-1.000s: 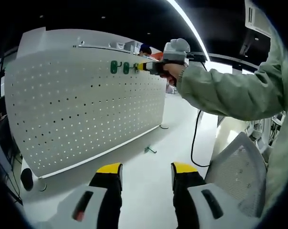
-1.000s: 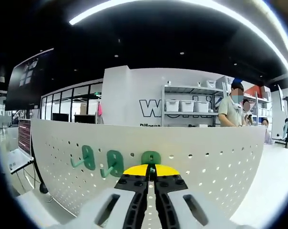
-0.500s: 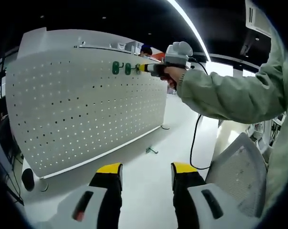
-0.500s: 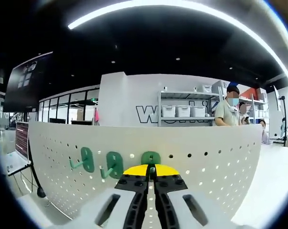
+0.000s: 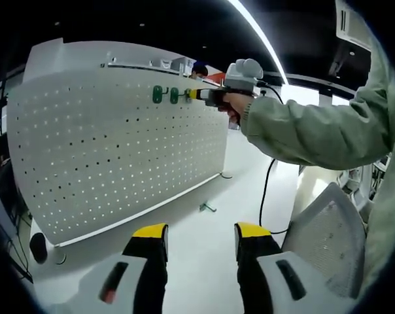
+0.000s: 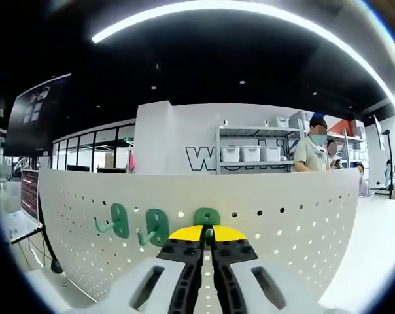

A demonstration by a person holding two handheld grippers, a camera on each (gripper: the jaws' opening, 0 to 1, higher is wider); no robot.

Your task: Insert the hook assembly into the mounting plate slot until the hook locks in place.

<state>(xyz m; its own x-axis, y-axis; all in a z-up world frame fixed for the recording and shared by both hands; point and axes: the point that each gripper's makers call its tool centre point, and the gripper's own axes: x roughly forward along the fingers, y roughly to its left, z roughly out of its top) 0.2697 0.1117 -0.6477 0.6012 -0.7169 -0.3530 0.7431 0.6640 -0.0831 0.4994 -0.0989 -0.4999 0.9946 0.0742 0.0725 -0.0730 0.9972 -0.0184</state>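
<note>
A white perforated mounting plate [image 5: 119, 144] stands upright; it also spans the right gripper view [image 6: 282, 222]. Two green hooks [image 6: 119, 220] [image 6: 157, 226] hang near its top edge, seen small in the left gripper view [image 5: 157, 94]. My right gripper [image 6: 208, 231] is shut on a third green hook [image 6: 206, 216], holding it against the plate just right of the other two. In the left gripper view that right gripper [image 5: 199, 94] shows at the plate's top, held by a hand in a green sleeve. My left gripper [image 5: 201, 237] stands open low down, with nothing between its yellow-tipped fingers.
Another green hook [image 5: 206, 207] lies on the white table near the plate's foot. A mesh chair back [image 5: 325, 229] stands at the right, with a black cable [image 5: 266, 196] hanging beside it. People [image 6: 313, 152] stand by shelves beyond the plate.
The right gripper with its hook has stayed at the plate's top edge, shifting only slightly. The left gripper has not moved.
</note>
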